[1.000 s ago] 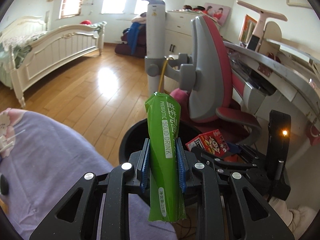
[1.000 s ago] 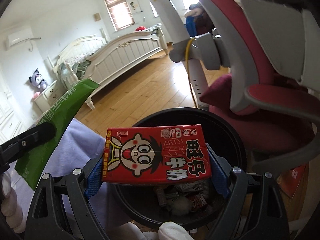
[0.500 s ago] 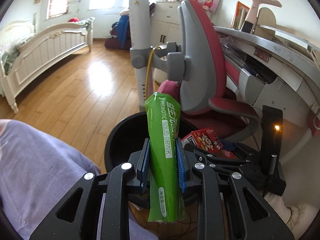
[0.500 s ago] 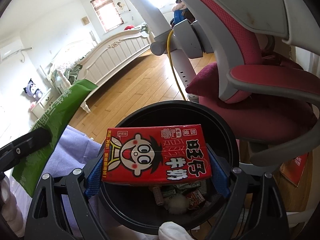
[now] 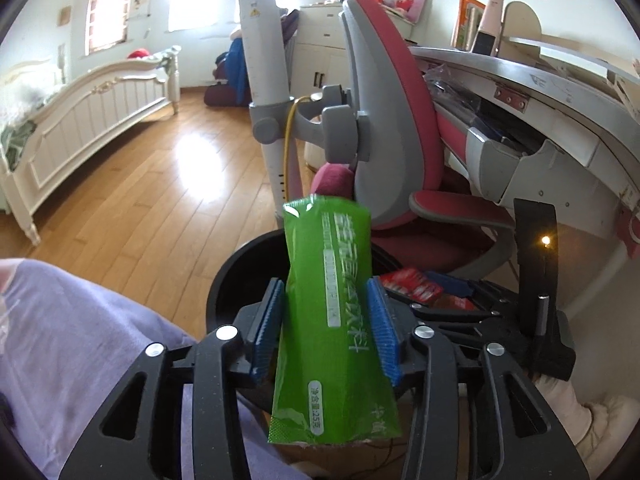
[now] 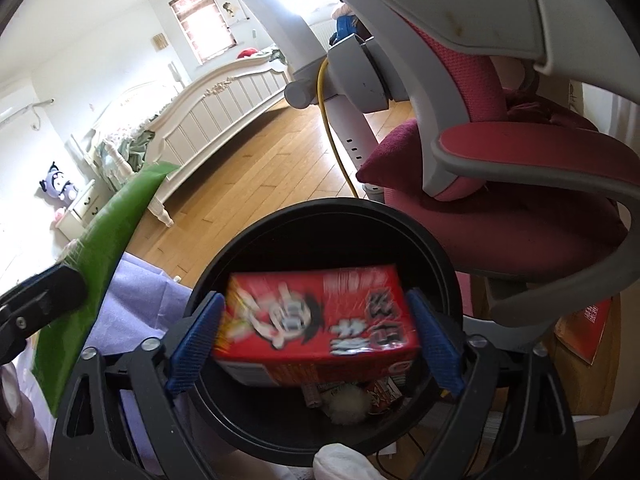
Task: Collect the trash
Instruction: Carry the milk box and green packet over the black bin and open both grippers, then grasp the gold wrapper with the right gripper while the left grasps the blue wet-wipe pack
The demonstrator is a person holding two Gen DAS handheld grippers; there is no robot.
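both pairs of jaws stand apart over the black bin [image 6: 408, 220]: the green sachet [image 5: 334, 312] lies loose between the left gripper [image 5: 328, 326] pads, the blurred red carton [image 6: 316, 324] between the right gripper [image 6: 316, 340] pads.

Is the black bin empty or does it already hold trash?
Not empty. The right wrist view looks down into the black bin; under the blurred red carton between the open right tongs, wrappers and a pale wad lie at the bottom.
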